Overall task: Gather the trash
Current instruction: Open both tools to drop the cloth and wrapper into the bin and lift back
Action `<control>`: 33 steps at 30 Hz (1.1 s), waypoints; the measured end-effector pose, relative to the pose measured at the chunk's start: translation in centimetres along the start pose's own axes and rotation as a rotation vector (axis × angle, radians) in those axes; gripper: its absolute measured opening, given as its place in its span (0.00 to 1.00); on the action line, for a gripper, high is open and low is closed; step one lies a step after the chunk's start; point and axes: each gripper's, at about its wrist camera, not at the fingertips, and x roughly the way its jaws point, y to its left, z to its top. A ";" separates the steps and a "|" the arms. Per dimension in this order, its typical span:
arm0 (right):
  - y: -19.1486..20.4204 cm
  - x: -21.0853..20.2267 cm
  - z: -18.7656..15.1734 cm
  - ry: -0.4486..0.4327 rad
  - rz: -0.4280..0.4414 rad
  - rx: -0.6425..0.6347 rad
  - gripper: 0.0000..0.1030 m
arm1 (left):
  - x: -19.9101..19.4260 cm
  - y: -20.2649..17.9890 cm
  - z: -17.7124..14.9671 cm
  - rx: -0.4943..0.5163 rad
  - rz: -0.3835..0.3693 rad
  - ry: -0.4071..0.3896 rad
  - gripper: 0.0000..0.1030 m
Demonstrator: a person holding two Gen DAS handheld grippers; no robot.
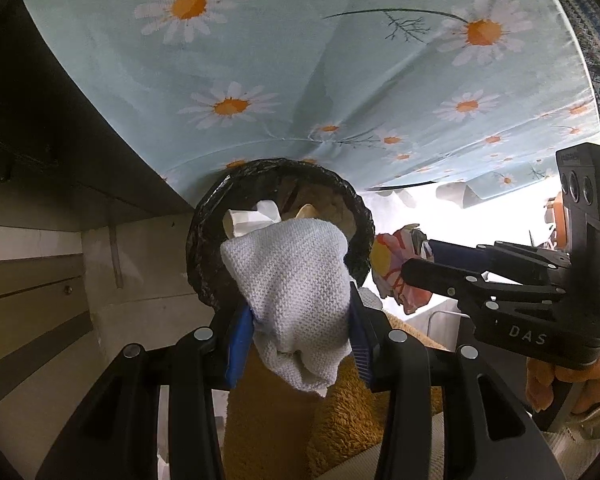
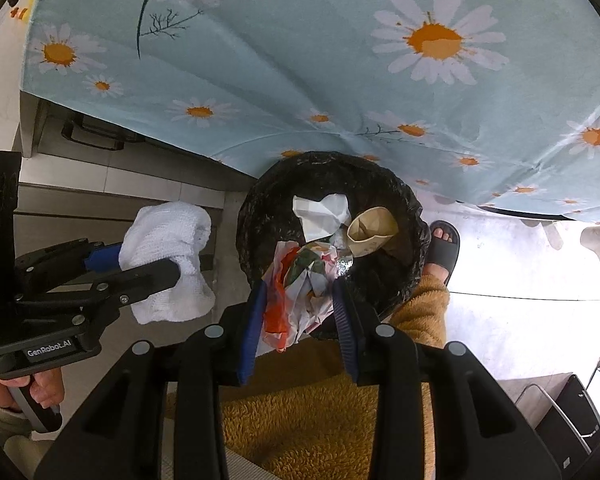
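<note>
From the left wrist, the left gripper (image 1: pixel 300 320) pinched a white knitted cloth (image 1: pixel 292 288) between its blue pads, the bundle bulging out on both sides and hanging over the near rim of the bin (image 1: pixel 204 240). The bin, lined with a black bag, stood on the floor at the edge of a hanging daisy-print tablecloth (image 1: pixel 300 60), so it was likely held there ready to drop. At the right, the right gripper (image 1: pixel 412 256) carried a crumpled printed wrapper (image 1: pixel 392 276) just beside the bin.

From the right wrist, the right gripper (image 2: pixel 300 312) pinched that wrapper (image 2: pixel 296 284) over the bin's (image 2: pixel 260 216) mouth, above crumpled white paper (image 2: pixel 320 212) and a brown paper cup (image 2: pixel 370 230) already inside. The left gripper (image 2: pixel 156 272) held the cloth (image 2: pixel 168 248) left of the bin. A sandalled foot (image 2: pixel 442 246) stood beside it.
</note>
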 end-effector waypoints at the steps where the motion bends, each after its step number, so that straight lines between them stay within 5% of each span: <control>1: 0.0 0.2 0.1 0.002 0.006 0.003 0.41 | 0.1 0.1 0.1 -0.005 0.010 0.003 0.53; 2: -0.1 0.2 0.2 0.001 0.009 0.010 0.43 | 0.2 0.2 0.1 -0.012 0.014 0.006 0.60; 13: -0.7 -0.8 0.9 -0.019 -0.022 0.054 0.66 | -0.4 1.2 0.7 -0.034 0.016 -0.007 0.60; 18: 0.2 -2.5 1.0 -0.092 -0.077 0.019 0.75 | -1.4 1.7 0.7 -0.043 0.017 -0.031 0.60; 33: 3.7 -9.0 0.6 -0.265 -0.047 -0.086 0.85 | -7.9 1.2 1.0 0.003 -0.025 -0.179 0.60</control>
